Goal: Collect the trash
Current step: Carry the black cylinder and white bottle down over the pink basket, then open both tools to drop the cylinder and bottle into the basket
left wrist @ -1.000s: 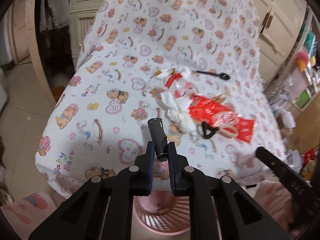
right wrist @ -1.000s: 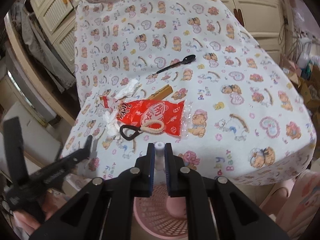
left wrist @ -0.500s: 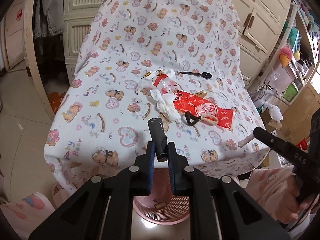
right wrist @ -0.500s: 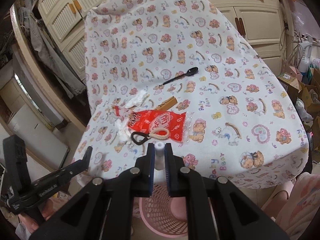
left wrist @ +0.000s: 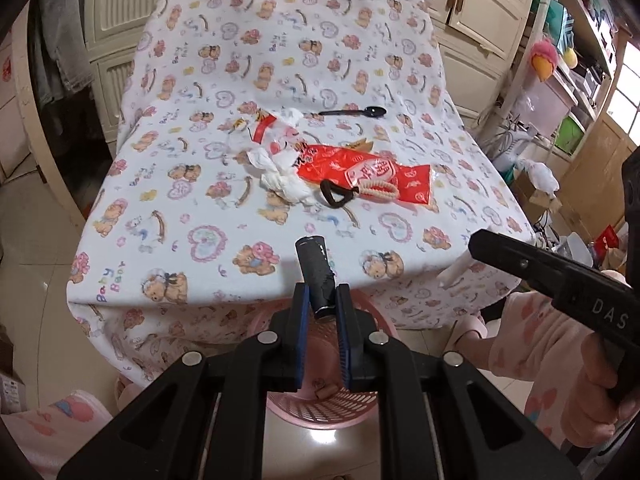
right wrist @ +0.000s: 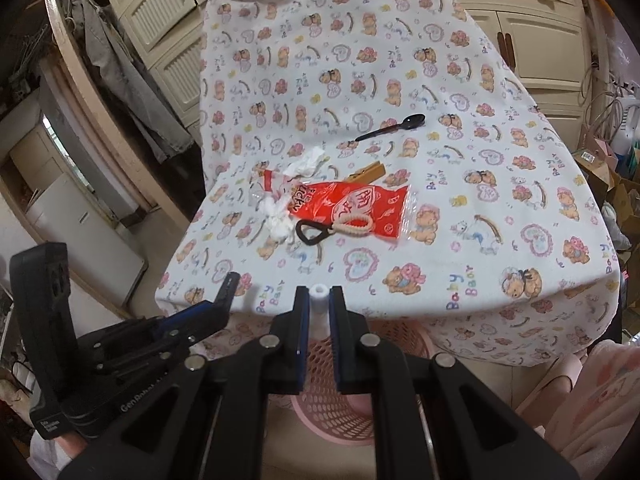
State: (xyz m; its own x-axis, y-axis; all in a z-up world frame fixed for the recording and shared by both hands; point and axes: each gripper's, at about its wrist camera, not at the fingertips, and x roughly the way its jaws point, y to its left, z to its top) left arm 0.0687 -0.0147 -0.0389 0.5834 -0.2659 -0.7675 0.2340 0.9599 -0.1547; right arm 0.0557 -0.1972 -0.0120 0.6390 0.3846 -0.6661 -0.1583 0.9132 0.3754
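My left gripper point(left wrist: 322, 300) is shut on a black cylinder point(left wrist: 314, 268) and holds it over a pink mesh basket point(left wrist: 332, 408) on the floor in front of the table. My right gripper point(right wrist: 319, 304) is shut on a small white tube point(right wrist: 319, 300), also above the pink basket point(right wrist: 340, 392). On the bear-print tablecloth point(left wrist: 192, 184) lie a red snack wrapper point(left wrist: 360, 170), crumpled white tissue point(left wrist: 282, 178), a black loop with a beaded band point(left wrist: 338, 196) and a black plastic spoon point(left wrist: 356, 112). The same things show in the right wrist view: wrapper point(right wrist: 348, 206), spoon point(right wrist: 394, 126).
A wooden clothespin point(right wrist: 368, 172) lies behind the wrapper. Cream cupboards point(right wrist: 532, 36) stand behind the table. Shelves with clutter point(left wrist: 560, 92) are to the right. The other gripper shows at each view's edge: right one point(left wrist: 560, 280), left one point(right wrist: 120, 340).
Both grippers have pulled back from the table and lower, so the table edge and the pink basket beneath them now show more. Each still grips its item.
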